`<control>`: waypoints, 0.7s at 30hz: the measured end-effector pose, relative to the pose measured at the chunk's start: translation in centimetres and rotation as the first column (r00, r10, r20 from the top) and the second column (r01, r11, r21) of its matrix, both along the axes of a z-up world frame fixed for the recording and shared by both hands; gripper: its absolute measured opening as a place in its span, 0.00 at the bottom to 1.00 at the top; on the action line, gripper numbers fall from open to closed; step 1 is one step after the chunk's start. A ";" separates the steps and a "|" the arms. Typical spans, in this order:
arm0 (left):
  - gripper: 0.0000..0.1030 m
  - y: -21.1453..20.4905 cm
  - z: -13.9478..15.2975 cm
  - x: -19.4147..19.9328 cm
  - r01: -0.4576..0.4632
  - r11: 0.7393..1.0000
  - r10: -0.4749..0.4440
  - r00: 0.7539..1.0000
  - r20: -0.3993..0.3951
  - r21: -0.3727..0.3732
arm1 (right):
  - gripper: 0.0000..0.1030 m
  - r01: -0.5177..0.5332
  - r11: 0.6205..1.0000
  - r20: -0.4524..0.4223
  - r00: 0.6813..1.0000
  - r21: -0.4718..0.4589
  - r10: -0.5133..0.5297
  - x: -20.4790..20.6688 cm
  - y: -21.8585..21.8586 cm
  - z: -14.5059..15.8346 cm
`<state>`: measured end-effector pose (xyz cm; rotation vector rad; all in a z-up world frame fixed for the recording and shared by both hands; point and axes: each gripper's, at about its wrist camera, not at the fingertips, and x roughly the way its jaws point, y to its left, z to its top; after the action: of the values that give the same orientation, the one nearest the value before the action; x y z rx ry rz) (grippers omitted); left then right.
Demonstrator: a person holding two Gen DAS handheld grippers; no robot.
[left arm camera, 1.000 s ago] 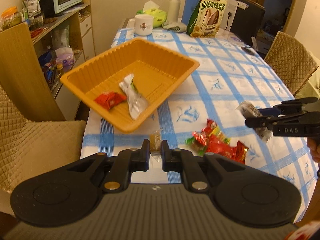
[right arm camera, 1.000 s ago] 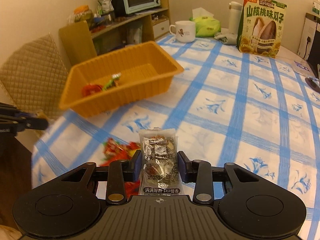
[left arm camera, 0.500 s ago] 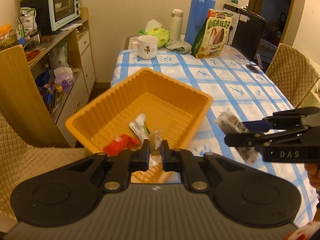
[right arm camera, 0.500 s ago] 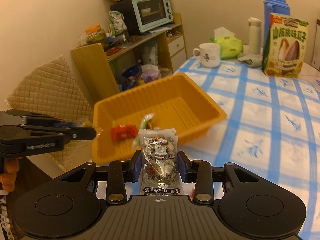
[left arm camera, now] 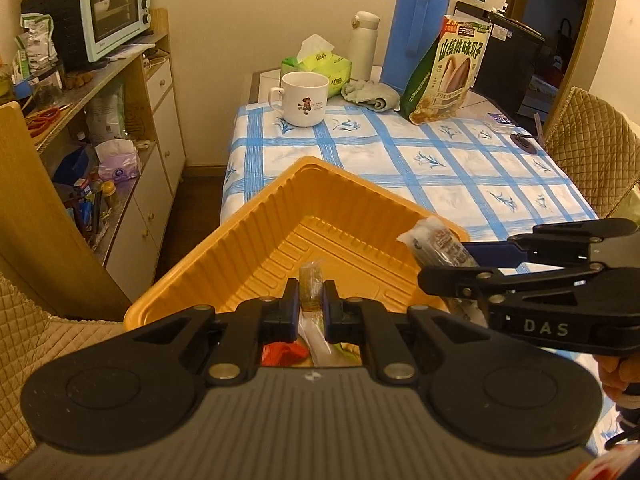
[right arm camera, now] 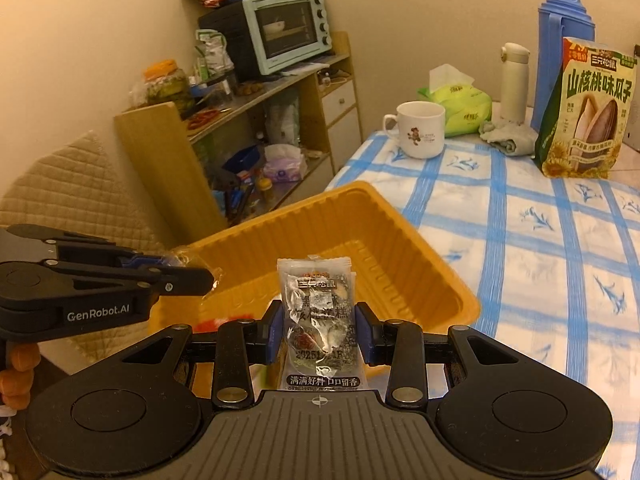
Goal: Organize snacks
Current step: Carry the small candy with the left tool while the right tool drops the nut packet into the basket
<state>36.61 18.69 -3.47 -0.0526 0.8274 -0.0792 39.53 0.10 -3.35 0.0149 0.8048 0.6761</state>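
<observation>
An orange plastic basket stands at the near left corner of the table. My left gripper is shut on a small brownish wrapped candy and hangs over the basket's near part. It shows from the side in the right wrist view as the left gripper. My right gripper is shut on a clear packet of dark seed cake, above the basket's near rim; the same clear packet shows over the basket's right rim. A red wrapper and a white wrapper lie in the basket, partly hidden.
A white mug, green tissue pack, white flask, blue thermos and a sunflower-seed bag stand at the table's far end. A shelf with a toaster oven is left. Quilted chairs flank the table.
Both grippers, each holding its snack, have travelled from the loose snacks at the table's near edge to over the orange basket, which now fills the near view.
</observation>
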 end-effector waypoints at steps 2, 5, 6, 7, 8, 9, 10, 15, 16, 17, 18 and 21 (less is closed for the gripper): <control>0.10 0.1 -0.3 0.9 0.005 1.000 -0.005 1.000 -0.004 0.003 | 0.37 0.015 1.000 0.000 1.000 -0.001 -0.015 0.9 0.4 -0.3; 0.10 0.3 -0.6 2.1 0.013 1.000 -0.013 1.000 -0.008 0.004 | 0.37 0.031 0.999 0.002 1.000 -0.012 -0.031 2.1 0.9 -0.8; 0.10 0.4 -0.7 2.4 0.015 1.000 -0.015 1.000 -0.010 0.004 | 0.37 0.035 0.999 0.002 0.999 -0.015 -0.035 2.4 1.1 -1.0; 0.10 0.4 -0.8 2.8 0.017 1.000 -0.017 1.000 -0.012 0.003 | 0.37 0.039 0.999 0.001 0.999 -0.020 -0.038 2.8 1.2 -1.2; 0.10 0.4 -0.9 3.1 0.020 1.000 -0.020 1.000 -0.015 0.003 | 0.37 0.041 0.999 0.001 0.999 -0.024 -0.041 3.0 1.4 -1.4; 0.10 0.4 -1.1 3.4 0.022 1.000 -0.022 1.000 -0.016 0.003 | 0.37 0.044 0.999 0.002 0.999 -0.029 -0.044 3.3 1.5 -1.6; 0.10 0.5 -1.2 3.6 0.023 1.000 -0.023 1.000 -0.018 0.002 | 0.37 0.046 0.998 0.001 0.999 -0.035 -0.046 3.5 1.7 -1.9; 0.10 0.8 -1.7 4.3 0.026 1.000 -0.026 0.999 -0.030 -0.008 | 0.37 0.059 0.997 0.000 0.998 -0.052 -0.059 4.3 2.1 -2.8; 0.10 0.9 -1.8 4.4 0.026 1.000 -0.026 0.999 -0.032 -0.009 | 0.37 0.060 0.997 -0.002 0.998 -0.055 -0.061 4.4 2.2 -2.9; 0.10 1.0 -1.9 4.5 0.026 1.000 -0.026 0.999 -0.033 -0.010 | 0.37 0.060 0.997 -0.004 0.998 -0.058 -0.061 4.5 2.3 -3.1; 0.10 1.0 -2.0 4.5 0.027 1.000 -0.027 0.999 -0.035 -0.011 | 0.37 0.060 0.996 -0.005 0.998 -0.061 -0.060 4.6 2.4 -3.2; 0.10 1.2 -2.1 4.8 0.028 1.000 -0.028 0.999 -0.037 -0.013 | 0.37 0.065 0.995 -0.008 0.998 -0.075 -0.065 4.8 2.6 -3.7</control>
<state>41.36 19.85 -5.56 -0.0544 0.8648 -0.1099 44.32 2.75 -7.07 -0.0232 0.8356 0.5844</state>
